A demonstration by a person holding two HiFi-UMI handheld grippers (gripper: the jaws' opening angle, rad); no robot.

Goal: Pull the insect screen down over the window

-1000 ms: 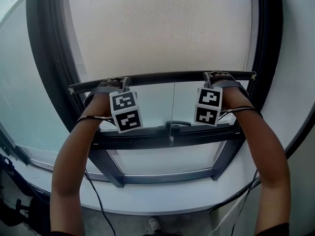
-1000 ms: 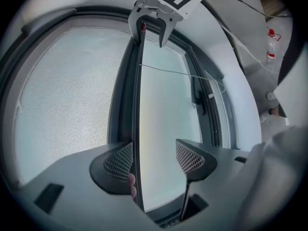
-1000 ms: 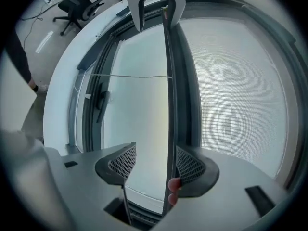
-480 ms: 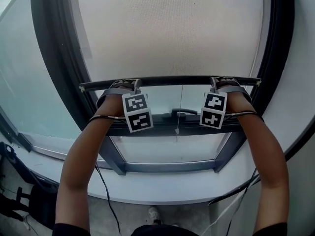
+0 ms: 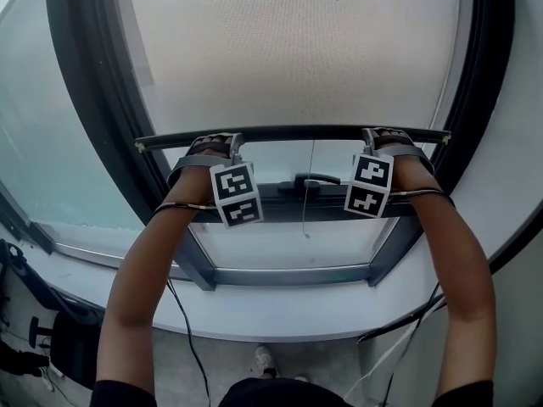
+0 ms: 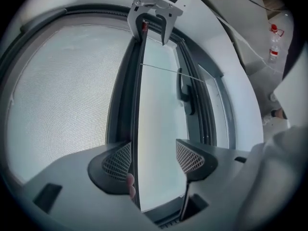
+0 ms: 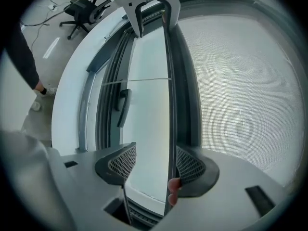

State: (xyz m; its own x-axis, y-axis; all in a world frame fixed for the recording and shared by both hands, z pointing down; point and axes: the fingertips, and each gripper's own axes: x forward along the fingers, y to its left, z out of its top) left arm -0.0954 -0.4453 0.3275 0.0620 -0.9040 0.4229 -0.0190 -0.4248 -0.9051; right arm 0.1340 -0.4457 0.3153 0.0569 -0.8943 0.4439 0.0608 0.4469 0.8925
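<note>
Left gripper (image 6: 154, 159) first: its jaws are spread wide apart, not clamped on anything. The slim dark bottom bar of the insect screen (image 5: 293, 134) runs between them, right up against the left mesh-textured pad (image 6: 118, 160), and a fingertip (image 6: 130, 186) peeks out just beside the bar. So it's more hooked over the bar than pinching it.

Moving across, the beige mesh insect screen (image 5: 288, 49) fills the upper part of the dark-framed window (image 5: 85, 100). Its bar sits level just above the dark lever window handle (image 5: 310, 181), and a thin pull cord (image 5: 304, 210) hangs from the bar's middle past the handle. A strip of bare glass is uncovered below the bar, above the white curved sill (image 5: 280, 312).

Right gripper (image 7: 156, 163) is a mirror of the left. Its jaws are open, the bar lies against the right pad (image 7: 190, 166), and a fingertip (image 7: 174, 186) shows at the bar's edge.

Compared with a second ago, the bar has dropped a fair bit. Back then there was a wide band of glass between it and the handle, and now it's nearly down on the handle. Both grippers have ridden down with it at the same spots near the bar's ends, and the bar is level as before.
</note>
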